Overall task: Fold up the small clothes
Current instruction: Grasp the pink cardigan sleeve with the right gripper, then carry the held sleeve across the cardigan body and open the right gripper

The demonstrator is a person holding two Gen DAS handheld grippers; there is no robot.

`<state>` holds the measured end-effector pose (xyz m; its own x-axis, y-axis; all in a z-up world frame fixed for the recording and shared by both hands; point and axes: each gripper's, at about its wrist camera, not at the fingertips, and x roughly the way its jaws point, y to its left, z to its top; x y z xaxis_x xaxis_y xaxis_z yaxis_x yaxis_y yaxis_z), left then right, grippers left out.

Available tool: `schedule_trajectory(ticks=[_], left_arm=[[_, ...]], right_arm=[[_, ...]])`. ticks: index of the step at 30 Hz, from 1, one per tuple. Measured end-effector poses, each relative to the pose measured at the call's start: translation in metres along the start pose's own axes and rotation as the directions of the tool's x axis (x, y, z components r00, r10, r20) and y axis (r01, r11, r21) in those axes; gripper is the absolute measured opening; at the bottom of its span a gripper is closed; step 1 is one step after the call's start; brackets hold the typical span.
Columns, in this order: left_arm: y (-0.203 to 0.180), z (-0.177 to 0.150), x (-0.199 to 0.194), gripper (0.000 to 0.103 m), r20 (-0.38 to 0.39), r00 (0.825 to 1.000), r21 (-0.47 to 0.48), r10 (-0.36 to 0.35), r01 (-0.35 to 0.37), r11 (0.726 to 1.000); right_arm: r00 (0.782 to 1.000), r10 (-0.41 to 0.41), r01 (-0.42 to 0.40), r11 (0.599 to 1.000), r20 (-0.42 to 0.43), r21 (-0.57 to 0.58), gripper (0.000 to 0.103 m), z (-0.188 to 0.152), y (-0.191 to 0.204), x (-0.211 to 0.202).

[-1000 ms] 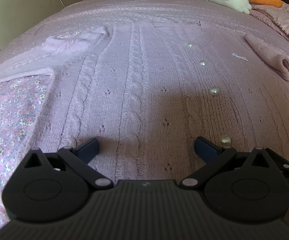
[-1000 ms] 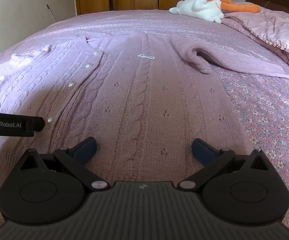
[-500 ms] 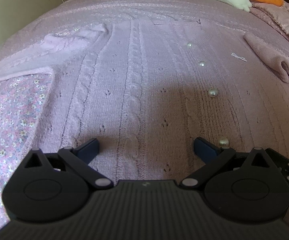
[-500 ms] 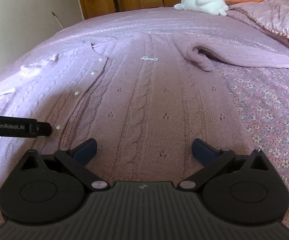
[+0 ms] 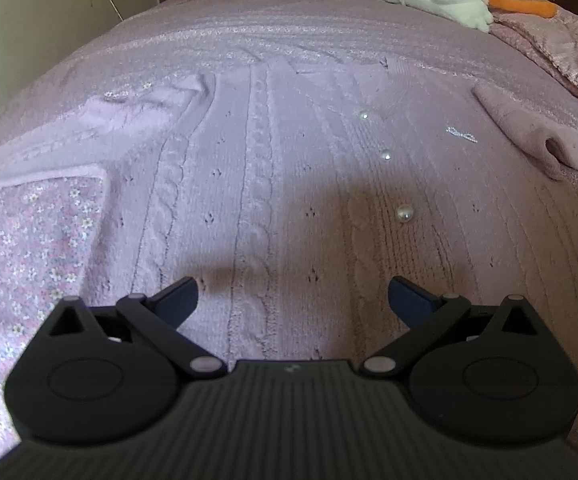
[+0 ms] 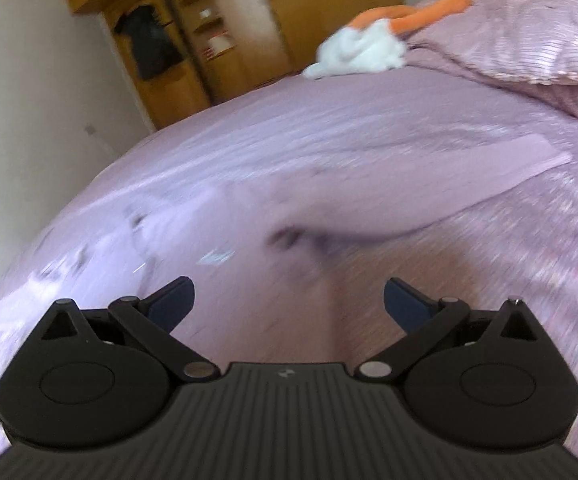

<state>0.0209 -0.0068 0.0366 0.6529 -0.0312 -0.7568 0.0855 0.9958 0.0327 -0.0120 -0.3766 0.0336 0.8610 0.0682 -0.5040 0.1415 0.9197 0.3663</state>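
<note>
Both claws — left claw (image 5: pixel 293 300), right claw (image 6: pixel 289 300) — spread wide, empty, low over the pink cardigan (image 5: pixel 257 184).

Pink cable-knit cardigan (image 5: pixel 257 184) lies spread flat, front up, on the bed under my left gripper's view. Pearl buttons (image 5: pixel 404 213) run in a line up the placket, right of the central cable. Its left sleeve (image 5: pixel 69 148) stretches out flat to the side; its right sleeve (image 5: pixel 529 136) lies bunched and rolled. My right view is motion-blurred; the cardigan (image 6: pixel 329 208) shows only as a pink smear.
</note>
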Motion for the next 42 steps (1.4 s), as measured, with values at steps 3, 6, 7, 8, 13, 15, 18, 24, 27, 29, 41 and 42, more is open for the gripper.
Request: schedule_trajectory(ticks=[3,6,7,8,13,15,18,24,27,29,41,42], left_arm=[[0.003,0.000,0.003,0.103,-0.019,1.000,-0.017,0.000,-0.001,1.000],[0.007,0.001,0.006,0.103,-0.034,0.999,-0.033,0.010,-0.011,0.999],[0.008,0.002,0.007,0.103,-0.038,0.999,-0.039,0.016,-0.018,0.999],[0.009,0.002,0.008,0.103,-0.041,0.999,-0.043,0.022,-0.024,0.999],[0.011,0.007,0.010,0.103,-0.049,0.997,-0.048,0.052,-0.054,0.997],[0.010,0.008,0.011,0.103,-0.046,0.997,-0.043,0.062,-0.064,0.997],[0.012,0.010,0.011,0.103,-0.038,0.998,-0.058,0.058,-0.060,0.996],[0.012,0.012,0.014,0.103,-0.046,0.997,-0.074,0.061,-0.064,0.995],[0.009,0.012,0.016,0.103,-0.051,0.996,-0.066,0.066,-0.069,0.995],[0.009,0.012,0.018,0.103,-0.054,0.997,-0.069,0.063,-0.067,0.995],[0.011,0.012,0.019,0.103,-0.041,0.998,-0.072,0.042,-0.045,0.996],[0.012,0.012,0.019,0.103,-0.041,0.998,-0.074,0.041,-0.044,0.996]], right_arm=[[0.999,-0.042,0.042,0.996,0.002,0.073,0.103,0.018,-0.034,0.020],[0.996,-0.093,0.091,0.989,0.007,0.118,0.103,0.031,-0.062,0.041],[0.994,-0.111,0.109,0.985,0.006,0.134,0.103,0.034,-0.071,0.047],[0.992,-0.125,0.123,0.980,0.005,0.156,0.103,0.037,-0.080,0.054],[0.991,-0.132,0.120,0.965,0.036,0.234,0.103,0.055,-0.117,0.082],[0.991,-0.127,0.111,0.958,0.047,0.265,0.103,0.063,-0.130,0.094],[0.989,-0.122,0.088,0.940,0.084,0.329,0.103,0.074,-0.145,0.108],[0.974,-0.216,0.172,0.908,0.074,0.381,0.040,0.089,-0.160,0.124],[0.979,-0.186,0.138,0.900,0.078,0.414,0.015,0.096,-0.171,0.120],[0.974,-0.193,0.137,0.918,0.118,0.371,0.013,0.102,-0.168,0.109],[0.917,-0.247,0.146,0.938,0.313,0.313,0.013,0.172,-0.156,0.012],[0.913,-0.246,0.143,0.940,0.324,0.310,0.013,0.177,-0.153,0.005]])
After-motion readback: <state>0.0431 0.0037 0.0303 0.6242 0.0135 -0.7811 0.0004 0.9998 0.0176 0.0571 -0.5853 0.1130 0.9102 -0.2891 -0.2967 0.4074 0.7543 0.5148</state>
